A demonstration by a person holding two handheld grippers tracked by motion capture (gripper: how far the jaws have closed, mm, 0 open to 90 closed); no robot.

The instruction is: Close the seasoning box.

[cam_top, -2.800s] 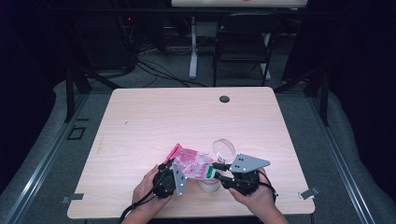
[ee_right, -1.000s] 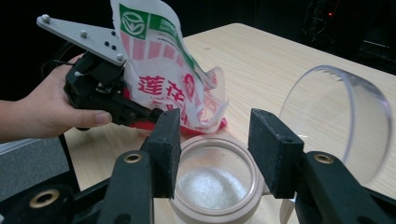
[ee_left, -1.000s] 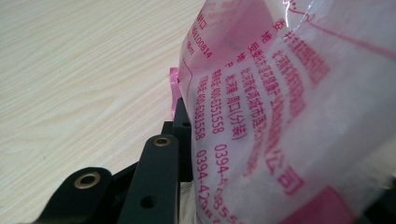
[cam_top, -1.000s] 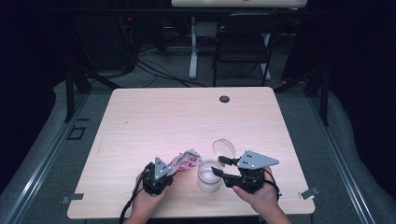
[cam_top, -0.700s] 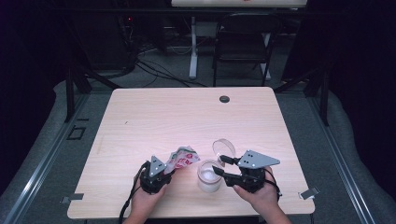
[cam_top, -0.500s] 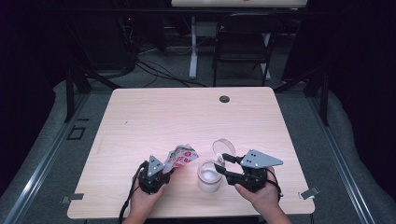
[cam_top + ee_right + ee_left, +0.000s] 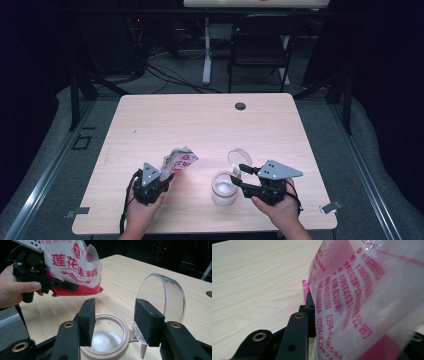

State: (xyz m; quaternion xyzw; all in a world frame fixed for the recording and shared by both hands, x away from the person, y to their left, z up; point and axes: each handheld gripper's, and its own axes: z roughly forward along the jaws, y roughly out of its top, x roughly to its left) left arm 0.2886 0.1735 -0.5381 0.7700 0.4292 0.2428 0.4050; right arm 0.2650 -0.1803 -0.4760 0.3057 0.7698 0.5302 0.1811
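We held the packet (image 7: 178, 161) clamped in our left gripper (image 7: 159, 179), just left of the jar (image 7: 224, 188); our right gripper (image 7: 242, 175), nearer the jar, had just been opening, its jaws apart around the rim.

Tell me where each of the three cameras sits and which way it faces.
High view: above the near table edge, looking forward and down; both hands, left gripper, right gripper.
Left gripper view: on that gripper, along its jaws clamping the pink-printed bag.
Right gripper view: looks across the open jar past its open jaws.
Shared: the bag, all three.
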